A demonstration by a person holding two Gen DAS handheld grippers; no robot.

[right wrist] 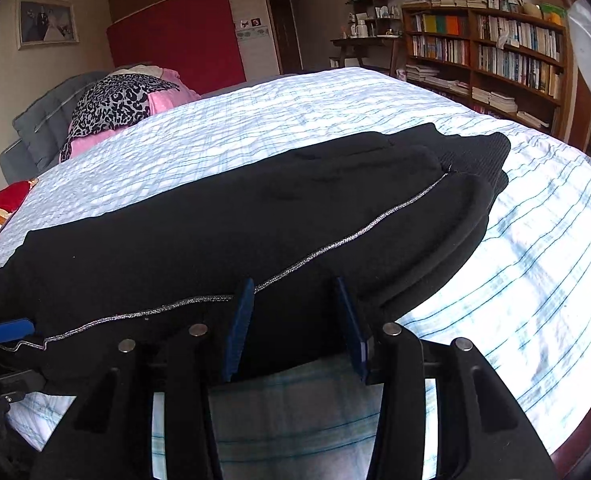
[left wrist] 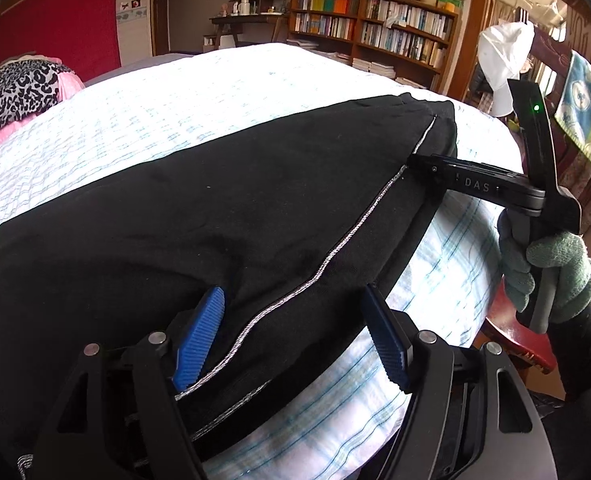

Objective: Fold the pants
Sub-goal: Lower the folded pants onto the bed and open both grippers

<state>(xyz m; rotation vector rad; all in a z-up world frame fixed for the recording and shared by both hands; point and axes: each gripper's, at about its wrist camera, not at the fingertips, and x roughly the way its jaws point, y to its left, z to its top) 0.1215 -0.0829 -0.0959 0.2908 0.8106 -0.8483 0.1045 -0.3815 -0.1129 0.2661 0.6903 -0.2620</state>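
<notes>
A: Reading left wrist view: left gripper (left wrist: 291, 340) jaws wide, straddling the near edge of the black pants (left wrist: 215, 216) on the bed (left wrist: 175, 92); pads not pressing. Silver side stripe (left wrist: 351, 236) gives the long axis, running from the gripper toward the far right end.

B: Right wrist view: right gripper (right wrist: 295, 328) jaws half apart over the same near edge, not clamped. Pinch both layers before lifting, I'd say.

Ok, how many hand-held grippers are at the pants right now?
2. The left hand-held gripper straddles the black pants' near edge; the right hand-held gripper sits further along that edge.
</notes>
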